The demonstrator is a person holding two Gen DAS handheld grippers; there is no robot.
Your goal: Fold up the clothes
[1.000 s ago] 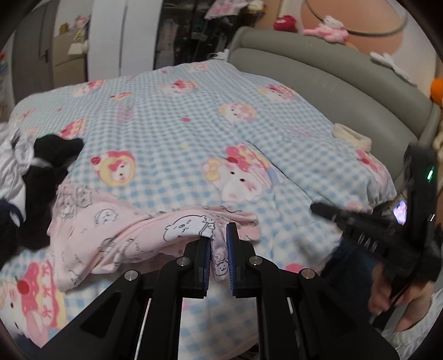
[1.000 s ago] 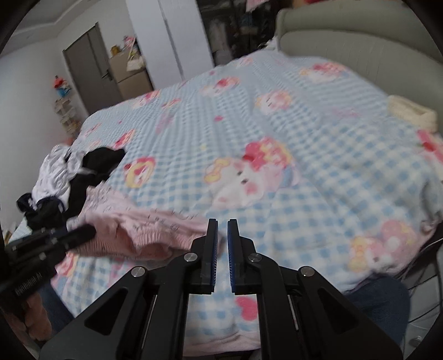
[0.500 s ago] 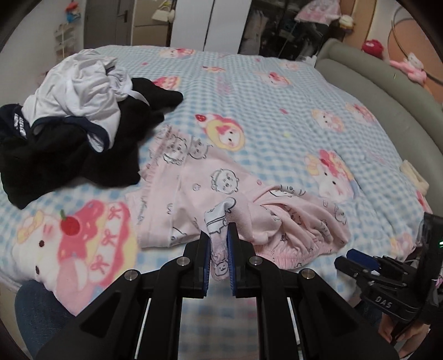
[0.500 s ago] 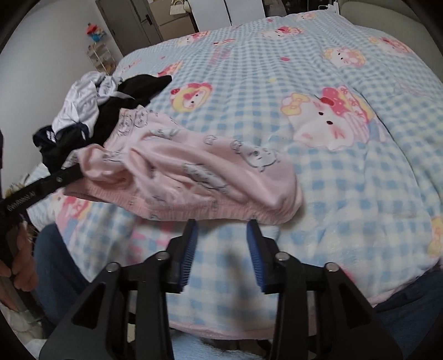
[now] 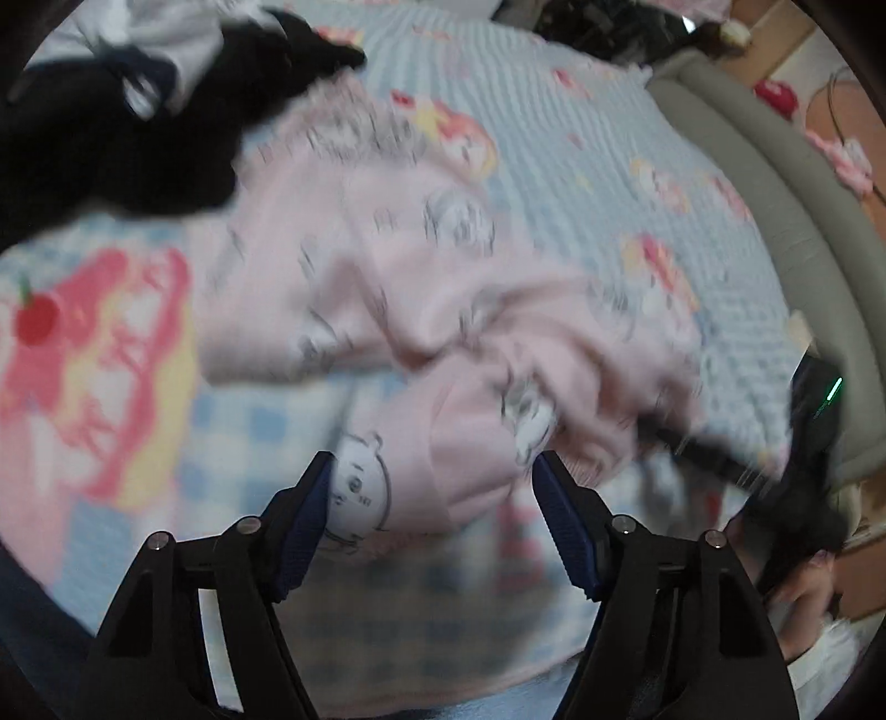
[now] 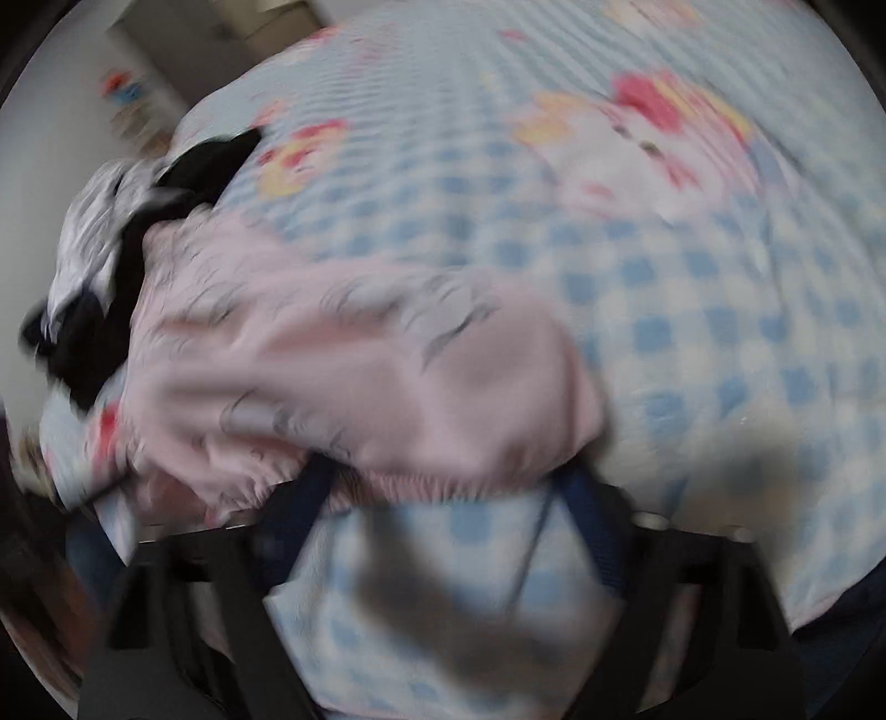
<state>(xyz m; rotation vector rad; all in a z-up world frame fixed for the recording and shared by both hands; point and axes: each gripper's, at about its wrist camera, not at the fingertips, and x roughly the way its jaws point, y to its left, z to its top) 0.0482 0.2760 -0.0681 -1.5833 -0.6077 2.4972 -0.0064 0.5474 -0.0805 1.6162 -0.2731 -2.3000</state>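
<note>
Both tilting steeply down, the left gripper [image 5: 434, 487] and right gripper [image 6: 448, 493] are opening over blurred pink pyjamas [image 5: 421, 288] lying on the bed [image 5: 581, 155].

Bed under me, covered by a blue-and-white checked blanket [image 6: 692, 288] with pink cartoon prints. Grey padded bed frame [image 5: 775, 221] curves along my two o'clock. Beyond it, at one o'clock, a peach-coloured wall [image 5: 864, 127]. White wall [image 6: 50, 138] at ten o'clock; a pale cabinet [image 6: 232, 27] towards eleven. Soft, even light; all blurred.
</note>
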